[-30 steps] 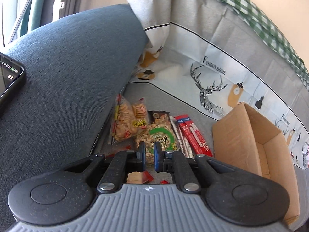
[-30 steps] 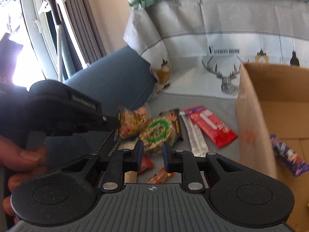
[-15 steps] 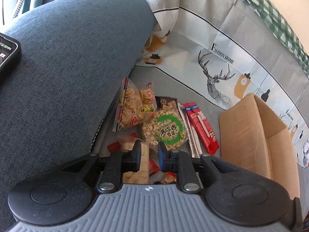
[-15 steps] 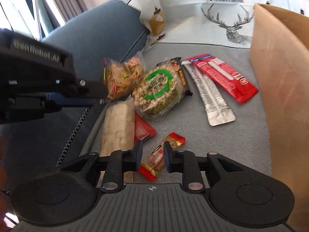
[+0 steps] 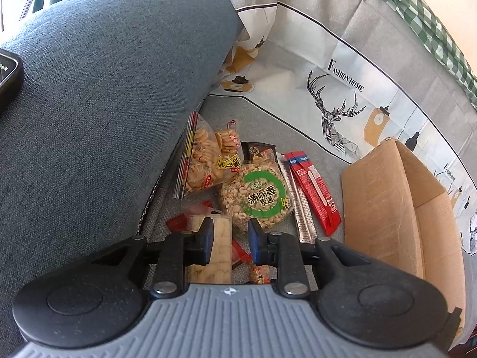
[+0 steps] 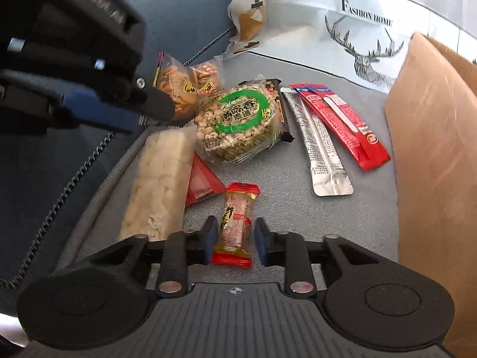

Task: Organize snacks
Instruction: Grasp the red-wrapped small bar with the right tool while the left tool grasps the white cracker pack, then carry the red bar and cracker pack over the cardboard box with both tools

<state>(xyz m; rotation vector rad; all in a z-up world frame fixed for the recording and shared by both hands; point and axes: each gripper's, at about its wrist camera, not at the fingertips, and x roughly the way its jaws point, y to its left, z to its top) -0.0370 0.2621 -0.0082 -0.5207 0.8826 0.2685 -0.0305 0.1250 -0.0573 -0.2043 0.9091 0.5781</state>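
Observation:
Snacks lie on a grey sofa seat. My right gripper (image 6: 234, 232) is open, its jaws either side of a small red-ended candy packet (image 6: 237, 217) lying on the seat. My left gripper (image 5: 229, 231) is open above a long pale cracker pack (image 5: 220, 238), which also shows in the right wrist view (image 6: 161, 179). A round green-label puffed snack (image 6: 238, 122), a bag of orange crackers (image 6: 179, 86), a red stick pack (image 6: 342, 122) and a silver stick pack (image 6: 322, 152) lie beyond. The left gripper body (image 6: 74, 44) shows at upper left.
An open cardboard box (image 5: 396, 208) stands on the seat at the right; its wall (image 6: 432, 164) is close to my right gripper. A dark blue cushion (image 5: 104, 104) rises on the left, with a phone (image 5: 9, 71) on it. A deer-print cloth (image 5: 342, 89) covers the backrest.
Both grippers have moved down toward the snacks. My left jaws have opened wider. My right gripper now straddles the small red-ended packet, which has come between its jaws.

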